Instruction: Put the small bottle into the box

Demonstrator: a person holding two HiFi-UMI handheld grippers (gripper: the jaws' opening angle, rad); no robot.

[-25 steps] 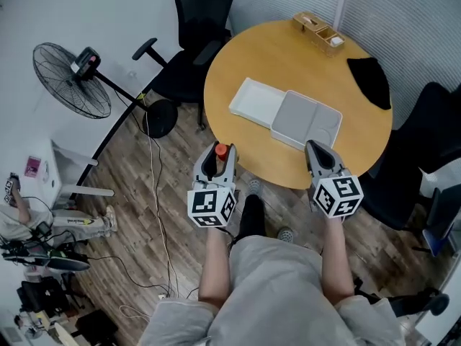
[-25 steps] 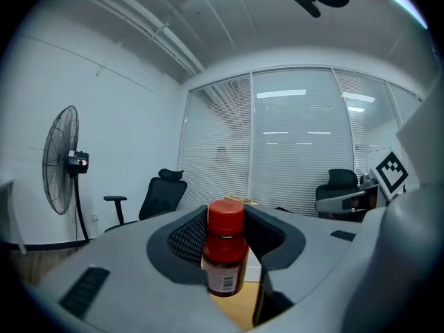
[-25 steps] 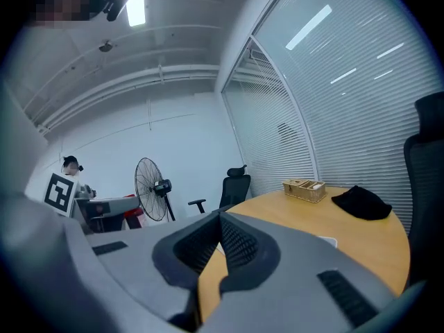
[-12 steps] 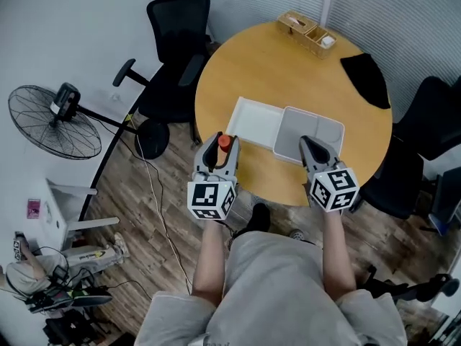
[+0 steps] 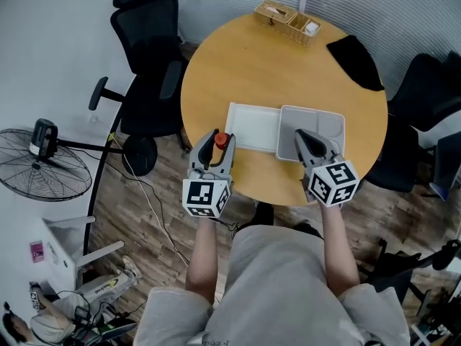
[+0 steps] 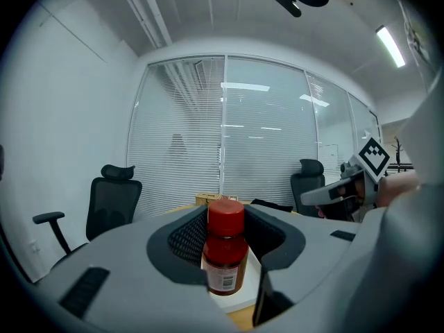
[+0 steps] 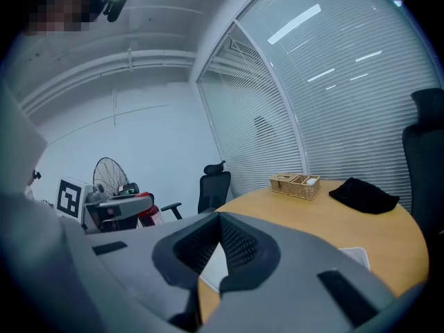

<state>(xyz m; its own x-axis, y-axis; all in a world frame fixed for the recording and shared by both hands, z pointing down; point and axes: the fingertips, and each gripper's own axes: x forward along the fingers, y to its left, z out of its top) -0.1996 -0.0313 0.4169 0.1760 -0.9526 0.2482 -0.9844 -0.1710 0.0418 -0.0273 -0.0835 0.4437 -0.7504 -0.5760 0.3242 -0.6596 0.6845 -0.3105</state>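
My left gripper (image 5: 213, 148) is shut on a small bottle (image 5: 221, 140) with a red cap and reddish-brown body. It holds the bottle upright at the near edge of the round wooden table (image 5: 238, 71), just left of a white tray (image 5: 252, 125). In the left gripper view the bottle (image 6: 225, 252) stands between the jaws of my left gripper (image 6: 225, 259). A grey open box (image 5: 325, 121) lies beside the tray on its right. My right gripper (image 5: 306, 141) hovers over the box's near left corner. In the right gripper view my right gripper (image 7: 214, 272) is shut and holds nothing.
A wicker basket (image 5: 287, 21) and a black cloth (image 5: 354, 62) lie at the far side of the table. Black office chairs (image 5: 148, 42) stand to the left and to the right (image 5: 425, 85). A floor fan (image 5: 43, 164) and cables are on the wooden floor at left.
Both grippers have moved forward over the table's near edge. The left one carried the bottle up beside the white tray; the right one now hangs over the grey box.
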